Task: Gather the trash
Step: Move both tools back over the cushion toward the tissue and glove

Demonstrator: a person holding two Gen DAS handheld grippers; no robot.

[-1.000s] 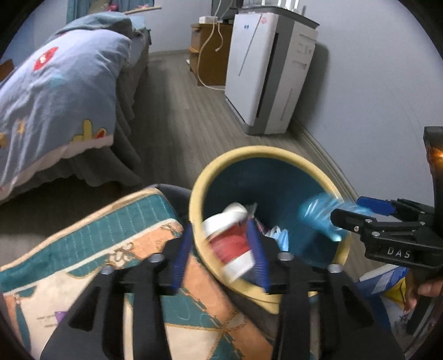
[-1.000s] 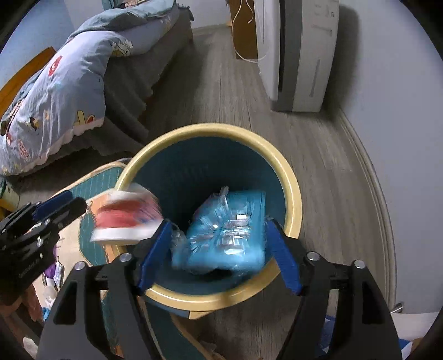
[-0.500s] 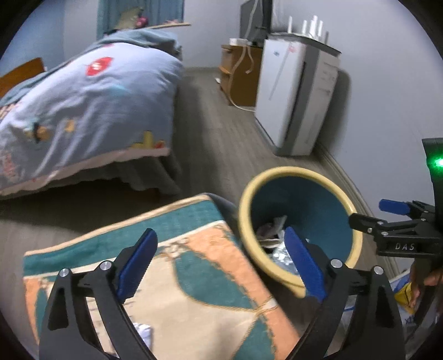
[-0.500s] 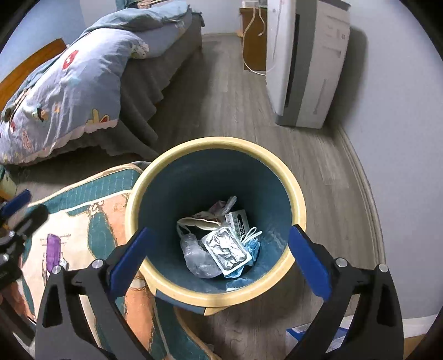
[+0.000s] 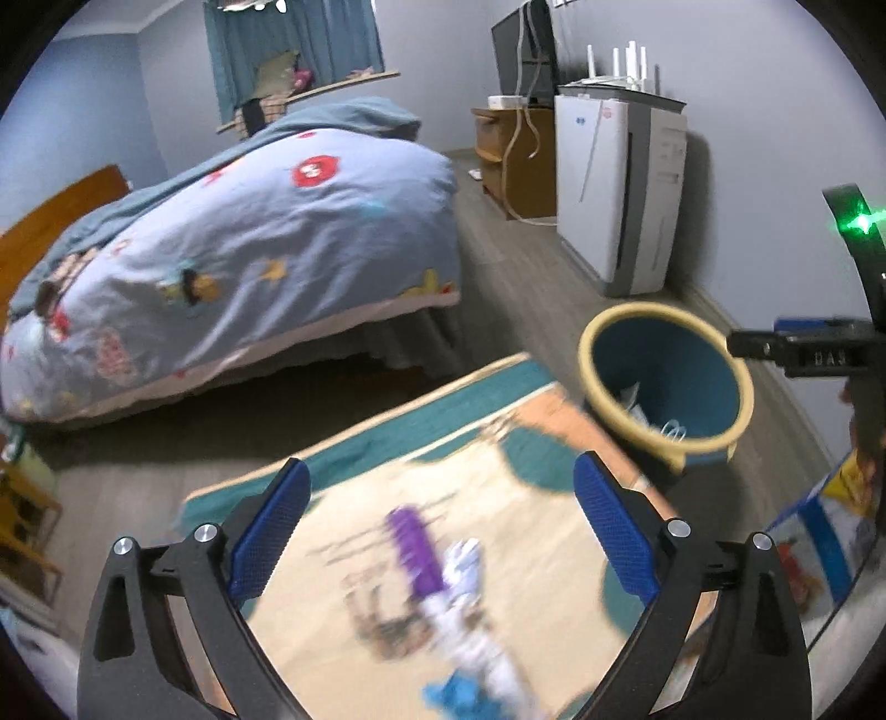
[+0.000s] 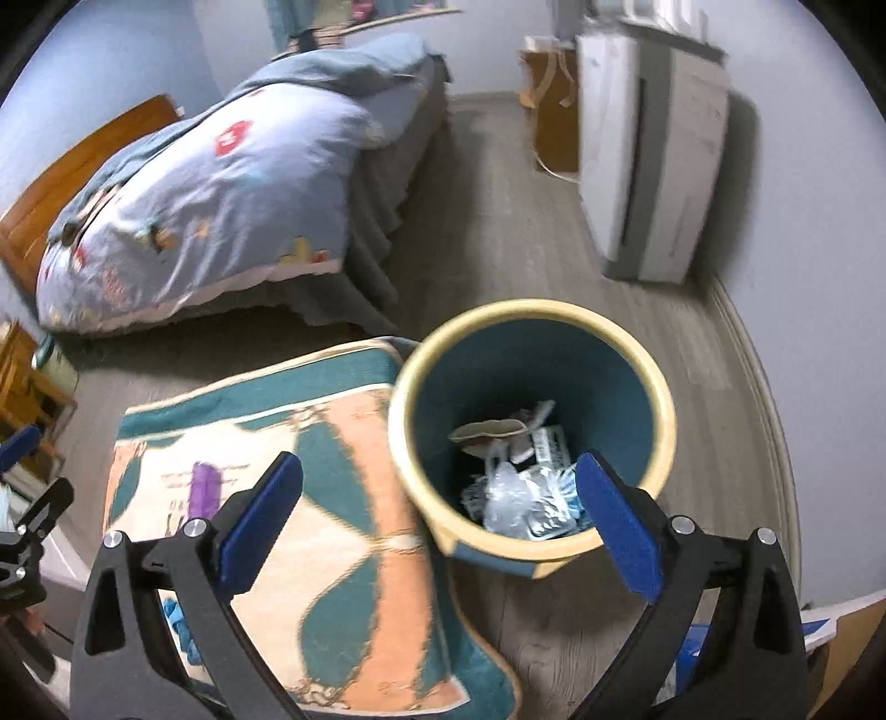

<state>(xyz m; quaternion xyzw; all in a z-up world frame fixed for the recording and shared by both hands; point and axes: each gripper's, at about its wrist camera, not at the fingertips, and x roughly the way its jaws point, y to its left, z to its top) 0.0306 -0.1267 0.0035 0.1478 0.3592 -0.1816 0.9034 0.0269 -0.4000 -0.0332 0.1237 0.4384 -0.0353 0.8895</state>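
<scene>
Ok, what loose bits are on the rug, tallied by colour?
Purple piece: 1
White piece: 1
Blue piece: 1
Total on the rug: 3, though the left wrist view is blurred, so the white one could be more than one scrap.

a bedroom in a home is shown. a bed (image 5: 232, 260) with a blue cartoon quilt is seen on the far left, under a window with blue curtains (image 5: 293, 50). a wooden cabinet (image 5: 520, 160) and a tall white machine (image 5: 620, 194) are set by the right wall. a patterned rug (image 6: 288, 515) is laid on the wood floor (image 6: 498, 232), near a bin (image 6: 531, 432) with trash in it.
</scene>
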